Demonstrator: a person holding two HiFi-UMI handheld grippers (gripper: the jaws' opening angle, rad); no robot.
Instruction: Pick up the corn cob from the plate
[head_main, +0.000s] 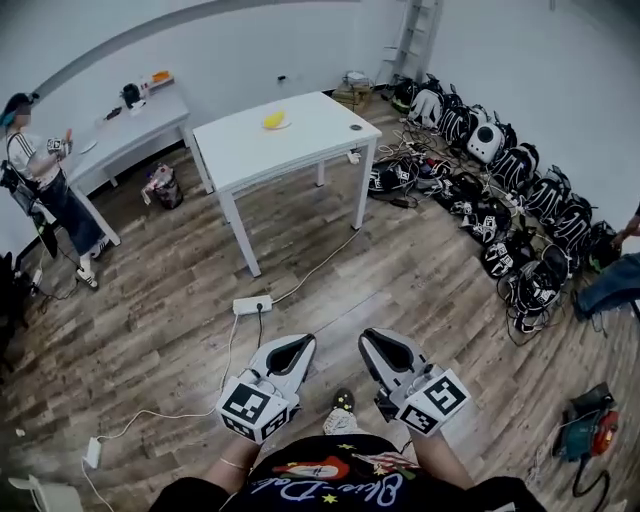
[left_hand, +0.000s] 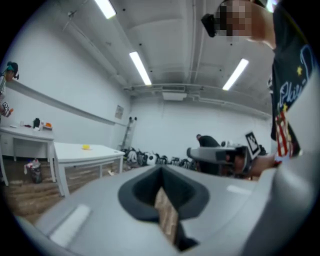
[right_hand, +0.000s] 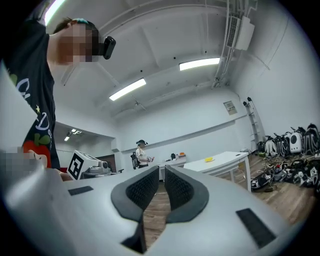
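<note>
While yellow corn cob (head_main: 274, 119) sits on white table (head_main: 310, 140), grey left tongs (head_main: 303, 340), right tongs (head_main: 369, 335) pressed together.

Black T-shirt (head_main: 340, 482) printed with cursive lettering, yellow stars and a red figure. Thin bracelet (head_main: 233, 464) at the left wrist. Grey moulded left gripper (head_main: 293, 350) and right gripper (head_main: 383, 347), black-padded, each carrying a white marker cube (head_main: 255, 408) with black squares.

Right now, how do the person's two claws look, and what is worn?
The left claw and right claw are grey shells with black textured pads. Each carries a white cube with black square markers. The person wears a black T-shirt with colourful print.
</note>
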